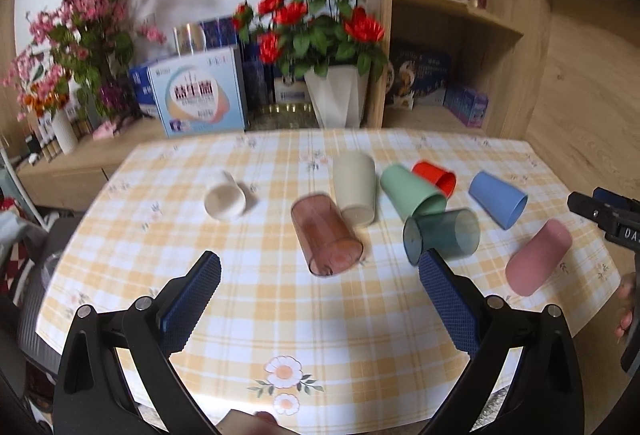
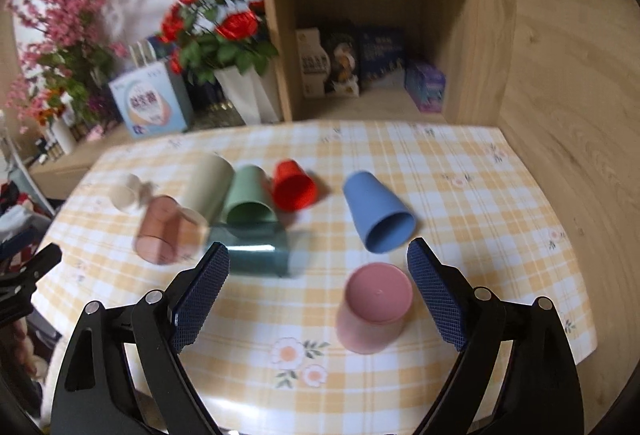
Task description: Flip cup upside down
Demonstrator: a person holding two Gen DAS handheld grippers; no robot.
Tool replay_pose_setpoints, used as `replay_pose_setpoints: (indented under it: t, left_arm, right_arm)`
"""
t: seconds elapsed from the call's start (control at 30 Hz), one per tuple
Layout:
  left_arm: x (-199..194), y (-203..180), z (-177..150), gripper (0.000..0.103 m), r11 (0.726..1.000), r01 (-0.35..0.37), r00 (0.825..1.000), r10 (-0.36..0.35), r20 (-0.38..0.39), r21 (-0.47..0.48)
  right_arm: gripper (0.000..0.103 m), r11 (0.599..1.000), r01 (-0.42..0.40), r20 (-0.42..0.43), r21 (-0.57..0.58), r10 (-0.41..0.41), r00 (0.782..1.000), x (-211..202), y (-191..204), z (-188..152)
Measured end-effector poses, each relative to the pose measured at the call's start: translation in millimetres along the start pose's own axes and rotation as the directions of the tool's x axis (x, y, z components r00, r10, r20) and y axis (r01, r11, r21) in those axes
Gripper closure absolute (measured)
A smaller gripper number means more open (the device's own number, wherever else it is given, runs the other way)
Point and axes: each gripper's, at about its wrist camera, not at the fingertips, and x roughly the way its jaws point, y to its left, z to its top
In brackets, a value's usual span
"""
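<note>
The pink cup (image 2: 374,309) is seen lying on the checked surface (image 2: 460,203) between the right gripper (image 2: 318,289) pads, which are spread wide (nothing held); it is judged light, stiff, best pinched mid-wall.

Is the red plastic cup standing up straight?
No, the red plastic cup lies on its side on the checked tablecloth.

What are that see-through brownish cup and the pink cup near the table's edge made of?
The brownish cup looks like clear tinted plastic: the checked tablecloth shows through its glossy wall. The pink cup looks like opaque matte plastic, with a small moulding dot on its base; a wheat-fibre blend is possible, and the blur leaves that open.
</note>
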Motion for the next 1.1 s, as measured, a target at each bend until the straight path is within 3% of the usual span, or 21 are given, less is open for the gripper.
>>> replay_pose_setpoints:
  t: [0.27,0.4,0.67,1.1]
  left_arm:
    - [-50.4,-0.4,16.3,0.006,1.000,0.018,0.996,-0.020,0.091,0.022]
    - [-68.2,-1.8,17.6,0.006,1.000,0.017,0.993,-0.019,0.114,0.020]
    - [-80.2,-3.6,14.3,0.006,0.999,0.026,0.992,-0.028,0.125,0.019]
    - [-84.9,-5.2,12.7,0.006,0.999,0.032,0.991,-0.032,0.128,0.008]
  right_arm:
    - [0.015,0.996,-0.087,0.087,-0.009,0.087,0.992,-47.9,23.7,-0.3]
    - [0.015,0.996,-0.092,0.113,-0.012,0.093,0.989,-64.7,28.8,-3.0]
    - [0.015,0.991,-0.129,0.146,-0.016,0.130,0.981,-84.9,33.6,-8.1]
    - [0.015,0.991,-0.130,0.132,-0.024,0.132,0.982,-82.1,38.4,-10.0]
